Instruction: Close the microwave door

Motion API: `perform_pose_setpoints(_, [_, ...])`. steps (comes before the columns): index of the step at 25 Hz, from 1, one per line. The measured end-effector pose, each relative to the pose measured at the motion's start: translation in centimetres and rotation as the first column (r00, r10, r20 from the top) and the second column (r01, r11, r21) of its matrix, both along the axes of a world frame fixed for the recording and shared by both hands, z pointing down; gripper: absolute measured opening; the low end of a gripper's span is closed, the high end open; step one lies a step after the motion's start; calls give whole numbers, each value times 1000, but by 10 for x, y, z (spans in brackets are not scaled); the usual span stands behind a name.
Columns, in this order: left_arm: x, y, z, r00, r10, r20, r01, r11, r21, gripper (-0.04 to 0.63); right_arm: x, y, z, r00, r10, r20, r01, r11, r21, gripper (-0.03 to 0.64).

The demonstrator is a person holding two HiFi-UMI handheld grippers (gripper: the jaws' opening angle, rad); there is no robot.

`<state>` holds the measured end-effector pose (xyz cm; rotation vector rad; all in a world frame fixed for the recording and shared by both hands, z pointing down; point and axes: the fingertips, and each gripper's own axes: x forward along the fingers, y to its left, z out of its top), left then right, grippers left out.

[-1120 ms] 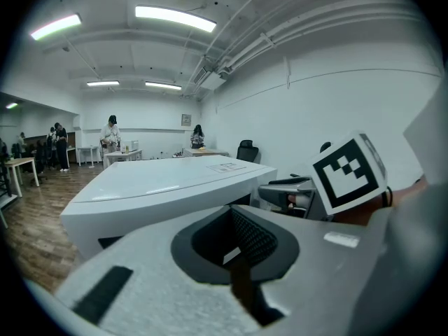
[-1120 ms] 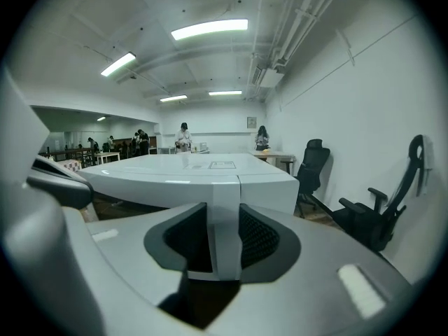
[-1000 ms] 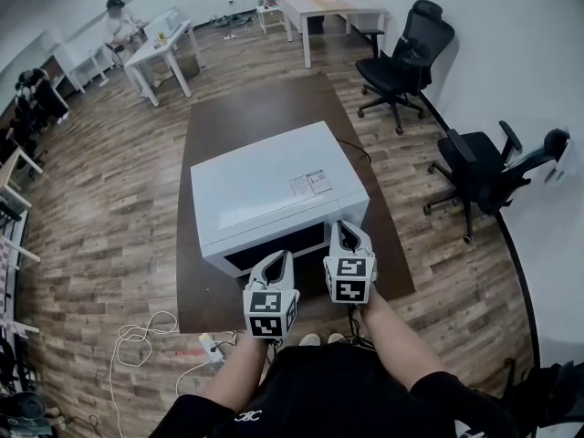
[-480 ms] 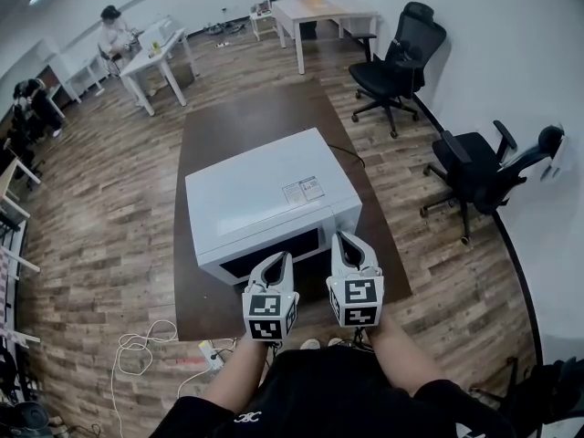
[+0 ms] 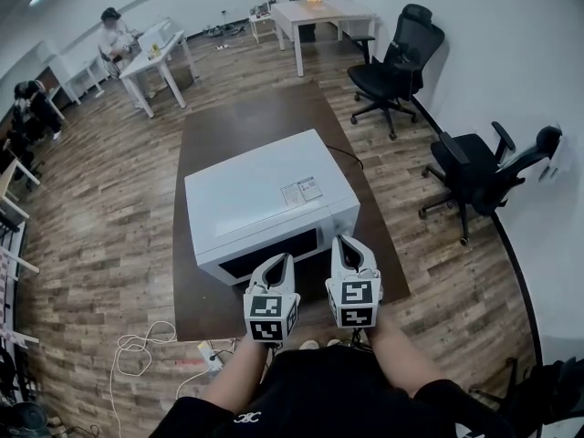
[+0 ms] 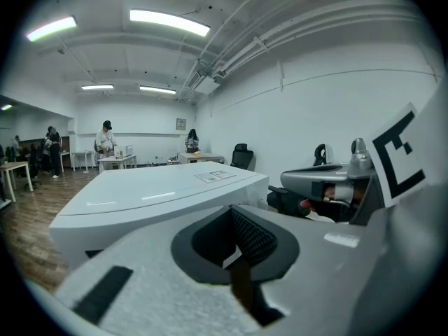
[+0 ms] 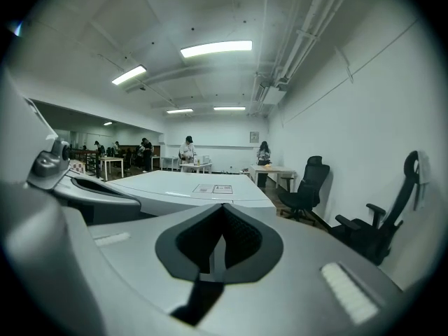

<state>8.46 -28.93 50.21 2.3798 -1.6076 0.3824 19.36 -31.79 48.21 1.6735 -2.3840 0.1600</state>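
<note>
Microwave door [image 5: 274,247]: I read it as shut. It lies flush with the front of the white microwave [image 5: 265,194], with its dark window facing me.
Where it stands: the microwave sits on a dark brown surface [image 5: 260,117], close to the edge nearest me. There is a label sticker [image 5: 305,190] on its top.
Around: I see two black office chairs, one [image 5: 401,57] past the surface's far right corner and the other [image 5: 474,176] well off to the right. White tables [image 5: 324,12] stand at the back of the room with people beside them. A white cable [image 5: 137,343] and a power strip [image 5: 212,352] lie on the wood floor at lower left.
Left gripper [image 5: 283,263]: it is held in front of the door, tips toward the window's lower edge. Its jaws are pressed together with nothing between them.
Right gripper [image 5: 347,245]: it is just beside the left one, tips at the right end of the microwave's front. Its jaws are together and empty. I cannot tell whether it touches the front.
Hand pose: both forearms reach forward side by side. The grippers tilt slightly downward and the marker cubes face up.
Inside the microwave: the window is too dark for me to make out the contents.
</note>
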Motion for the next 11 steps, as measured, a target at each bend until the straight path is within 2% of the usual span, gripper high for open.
perform_pose_setpoints(4, [-1,2,-1,1000,-4,-5,4,1000,-3,8,-5,2,0,999,-13,-35,13,1000,0,6])
perform_pose_setpoints(11, [-2,3,3,1000,-8,-7,8,1000,-10,8,-4,2,4,999,-15,-37,15,1000,-8,6])
